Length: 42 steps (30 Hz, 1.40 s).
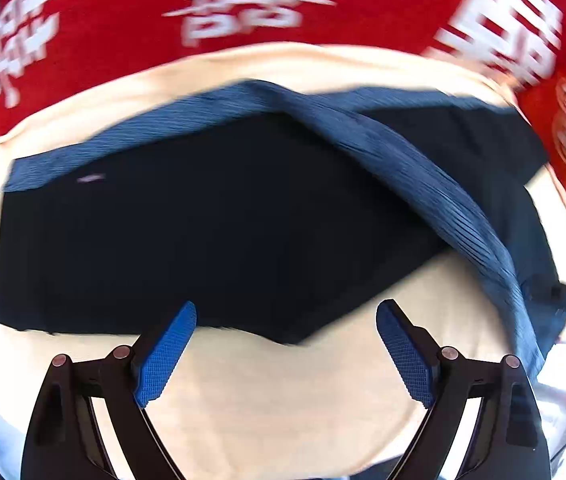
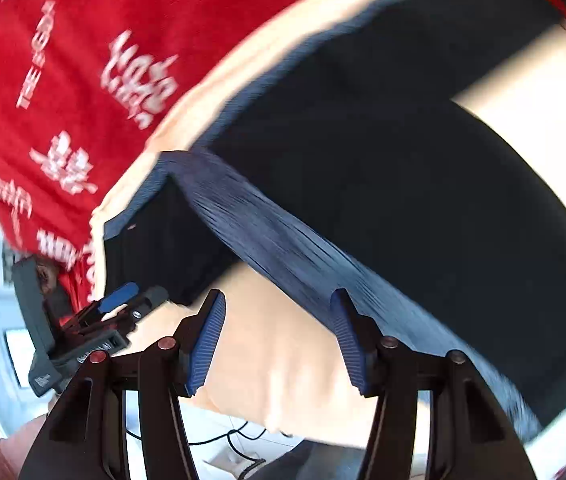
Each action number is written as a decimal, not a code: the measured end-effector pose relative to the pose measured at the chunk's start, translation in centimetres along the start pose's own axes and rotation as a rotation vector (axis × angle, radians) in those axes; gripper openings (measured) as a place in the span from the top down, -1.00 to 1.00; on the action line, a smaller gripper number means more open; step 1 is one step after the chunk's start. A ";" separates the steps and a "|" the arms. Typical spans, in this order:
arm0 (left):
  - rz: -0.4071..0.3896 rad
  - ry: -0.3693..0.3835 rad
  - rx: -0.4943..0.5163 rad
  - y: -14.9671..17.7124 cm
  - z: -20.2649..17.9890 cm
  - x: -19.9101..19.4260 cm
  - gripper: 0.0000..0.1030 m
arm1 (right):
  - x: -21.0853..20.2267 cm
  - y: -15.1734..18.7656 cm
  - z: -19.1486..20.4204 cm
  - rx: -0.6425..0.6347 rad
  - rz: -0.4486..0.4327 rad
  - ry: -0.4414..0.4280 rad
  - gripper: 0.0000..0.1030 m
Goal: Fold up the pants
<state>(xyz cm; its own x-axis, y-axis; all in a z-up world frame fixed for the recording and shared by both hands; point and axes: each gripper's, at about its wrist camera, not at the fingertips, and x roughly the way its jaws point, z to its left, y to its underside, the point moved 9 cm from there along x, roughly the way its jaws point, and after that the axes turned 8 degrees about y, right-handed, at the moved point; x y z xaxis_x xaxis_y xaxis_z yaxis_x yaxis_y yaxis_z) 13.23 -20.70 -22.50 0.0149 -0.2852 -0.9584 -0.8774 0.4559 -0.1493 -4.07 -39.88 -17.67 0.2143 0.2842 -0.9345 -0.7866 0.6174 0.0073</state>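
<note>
Two splayed claws above pants (image 1: 203, 232)

A cream sheet (image 1: 291, 392) covers the work surface and ends in a rumpled edge at the near side in the right wrist view. Behind it lies a red cloth (image 1: 123, 20) printed with white lettering and emblems, blurred in both views. Beyond the sheet's edge, a pale floor (image 2: 219, 428) carries a black cable (image 2: 239, 440). A bright white area, possibly a window (image 2: 19, 348), lies at far left. Lighting is strong and even.
</note>
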 end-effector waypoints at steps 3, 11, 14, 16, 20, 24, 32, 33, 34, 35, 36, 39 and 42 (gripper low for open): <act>0.009 0.066 0.036 1.1 -2.7 0.6 -0.80 | -2.0 3.5 -4.5 0.102 -0.038 0.020 -0.14; 0.053 0.201 0.111 3.0 -10.2 1.5 -0.80 | -4.2 9.5 -15.4 0.302 -0.102 0.127 -0.14; 0.087 0.245 0.113 3.0 -12.7 3.1 -0.80 | -4.3 9.8 -17.6 0.346 -0.116 0.084 -0.14; 0.104 0.259 0.113 3.0 -14.0 4.2 -0.80 | -4.1 9.6 -18.1 0.337 -0.105 0.041 -0.14; 0.144 0.313 0.067 2.9 -16.0 6.3 -0.80 | -3.2 8.6 -17.7 0.256 -0.058 -0.051 -0.14; 0.171 0.310 0.057 2.9 -17.8 7.7 -0.80 | -2.0 7.9 -17.5 0.242 0.023 -0.155 0.04; 0.249 0.390 -0.007 2.5 -20.0 8.5 0.45 | -5.4 4.4 -15.6 0.212 0.058 -0.269 0.93; 0.262 0.400 -0.021 2.4 -20.2 8.6 0.48 | -6.2 3.5 -15.1 0.197 0.053 -0.286 0.93; 0.262 0.409 -0.039 2.1 -20.4 8.6 0.48 | -7.0 2.6 -14.7 0.181 0.049 -0.298 0.93; 0.258 0.416 -0.052 1.7 -20.5 8.4 0.49 | -7.8 1.4 -14.2 0.165 0.042 -0.306 0.93; 0.250 0.422 -0.061 1.3 -20.7 8.0 0.52 | -8.6 0.2 -13.8 0.147 0.035 -0.318 0.93; 0.193 0.438 -0.063 -1.0 -21.6 6.2 0.54 | -11.2 -4.2 -12.6 0.096 -0.005 -0.343 0.93; 0.126 0.453 -0.067 -4.3 -22.7 4.5 0.54 | -13.5 -9.0 -11.7 0.065 -0.039 -0.368 0.93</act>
<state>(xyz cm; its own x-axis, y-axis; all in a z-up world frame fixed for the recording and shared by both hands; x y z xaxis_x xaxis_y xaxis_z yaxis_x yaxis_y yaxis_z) 6.21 -43.11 -20.66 -0.2909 -0.5771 -0.7631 -0.8882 0.4593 -0.0087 -6.68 -57.81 -9.28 0.4470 0.4966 -0.7440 -0.7375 0.6753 0.0077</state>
